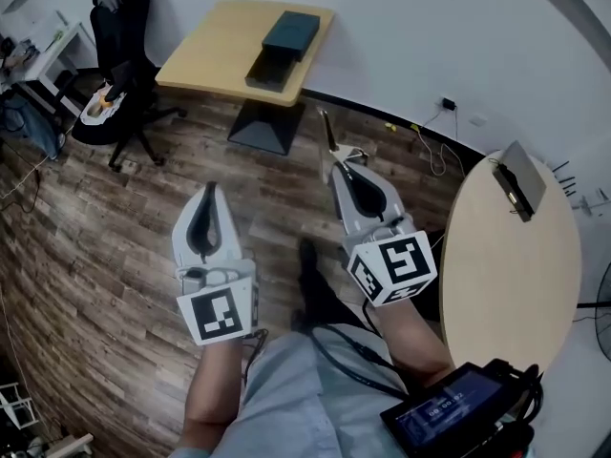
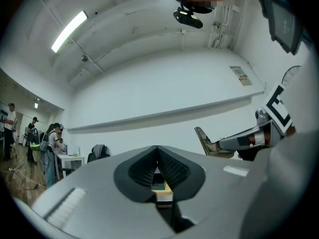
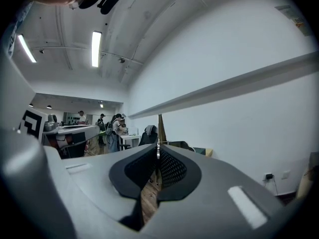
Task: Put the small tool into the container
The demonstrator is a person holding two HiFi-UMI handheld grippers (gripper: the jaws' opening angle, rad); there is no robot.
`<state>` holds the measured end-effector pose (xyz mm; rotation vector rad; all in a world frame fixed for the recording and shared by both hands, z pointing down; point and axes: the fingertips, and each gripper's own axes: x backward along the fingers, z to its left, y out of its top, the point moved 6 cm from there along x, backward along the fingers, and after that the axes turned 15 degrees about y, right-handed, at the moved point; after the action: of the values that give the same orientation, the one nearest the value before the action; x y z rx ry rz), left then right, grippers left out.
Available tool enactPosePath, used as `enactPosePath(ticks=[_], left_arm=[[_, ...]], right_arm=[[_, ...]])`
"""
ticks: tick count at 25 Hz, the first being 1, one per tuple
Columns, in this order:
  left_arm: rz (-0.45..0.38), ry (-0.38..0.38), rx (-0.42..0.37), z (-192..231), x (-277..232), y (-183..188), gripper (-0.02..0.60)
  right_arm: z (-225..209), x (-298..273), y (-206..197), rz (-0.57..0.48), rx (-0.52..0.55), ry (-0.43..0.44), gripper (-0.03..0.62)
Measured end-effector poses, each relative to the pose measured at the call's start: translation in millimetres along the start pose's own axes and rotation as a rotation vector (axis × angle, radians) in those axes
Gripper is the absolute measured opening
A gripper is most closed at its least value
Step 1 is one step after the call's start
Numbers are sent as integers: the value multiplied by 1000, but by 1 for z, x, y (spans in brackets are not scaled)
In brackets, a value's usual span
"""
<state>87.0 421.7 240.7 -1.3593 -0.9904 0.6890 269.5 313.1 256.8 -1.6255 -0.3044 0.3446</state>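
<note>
In the head view I stand over a wood floor with both grippers raised. My right gripper [image 1: 338,163] is shut on a small thin metal tool [image 1: 327,132] that sticks out past its tips. The right gripper view shows the same tool [image 3: 160,128] as a narrow strip rising from the closed pads [image 3: 169,166]. My left gripper [image 1: 208,191] is shut with nothing in it, and its pads [image 2: 172,168] meet at the tip. Two dark box-like containers [image 1: 291,34] lie on a wooden table [image 1: 210,55] ahead, well beyond both grippers.
A black office chair [image 1: 119,27] stands at the far left. A round table [image 1: 506,265] with a dark device [image 1: 520,184] is at my right. Cables [image 1: 434,146] run along the wall. Several people stand far off [image 3: 112,128].
</note>
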Motion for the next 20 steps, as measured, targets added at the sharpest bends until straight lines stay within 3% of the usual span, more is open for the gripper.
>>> enactPosePath(ticks=[10,20], left_arm=[[89,-46,-28,-45,-168,-52,11],[-7,-42,-85,-58,-288,-28,11]], right_arm=[[-133,-114,-29,58,-80,-5,5],[-218,-199,10,8,-81,27,5]])
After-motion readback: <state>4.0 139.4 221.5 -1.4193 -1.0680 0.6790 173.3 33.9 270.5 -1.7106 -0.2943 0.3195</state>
